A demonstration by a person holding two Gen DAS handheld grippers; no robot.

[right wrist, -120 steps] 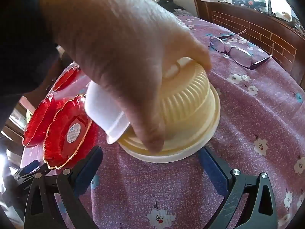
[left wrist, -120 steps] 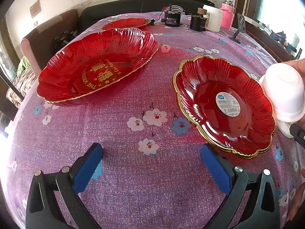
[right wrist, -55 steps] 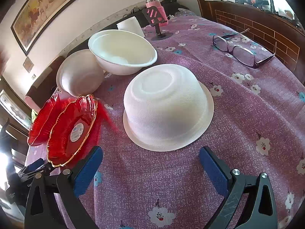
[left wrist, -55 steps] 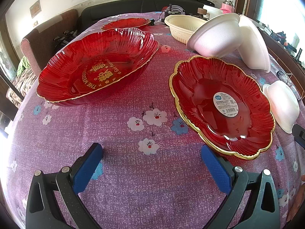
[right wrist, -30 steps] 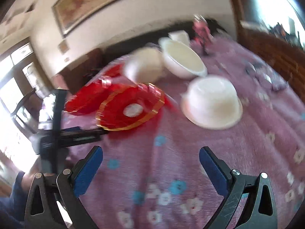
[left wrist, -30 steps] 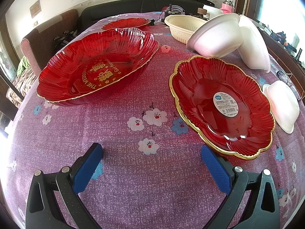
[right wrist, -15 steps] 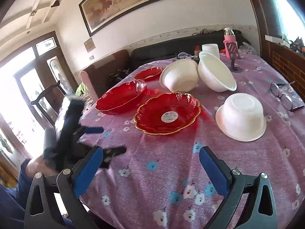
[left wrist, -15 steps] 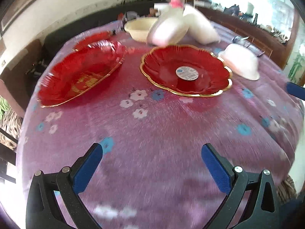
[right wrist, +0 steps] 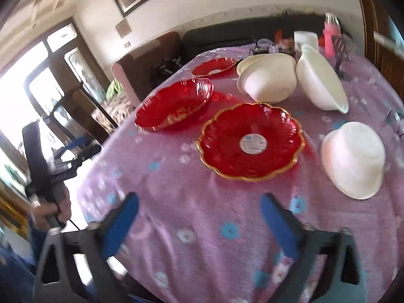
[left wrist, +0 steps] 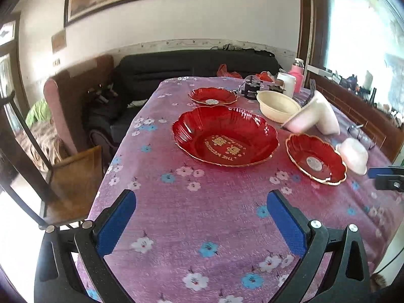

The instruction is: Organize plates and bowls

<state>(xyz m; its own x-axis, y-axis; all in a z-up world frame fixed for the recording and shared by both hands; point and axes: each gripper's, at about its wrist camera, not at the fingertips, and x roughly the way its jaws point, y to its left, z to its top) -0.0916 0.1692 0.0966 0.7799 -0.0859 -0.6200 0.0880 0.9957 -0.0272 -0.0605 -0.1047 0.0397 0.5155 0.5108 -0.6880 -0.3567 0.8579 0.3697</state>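
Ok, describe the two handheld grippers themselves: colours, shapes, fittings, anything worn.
The left gripper has two black plastic arms with triangular cut-outs and silver round bolts, each ending in a flat blue textured pad. The right gripper is built the same way, blurred here, its jaws closing on nothing. In the right wrist view a hand grips a black handle; blue fabric shows below it, and a thin dark cable hangs down.

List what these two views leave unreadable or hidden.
- Label on the gold-rimmed plate: right wrist view, motion blur; too small in the left.
- Cream bowl: right wrist view, mostly behind a tipped white bowl.
- Glasses: cut by the right edge.
- Right gripper: closing, empty, blurred.
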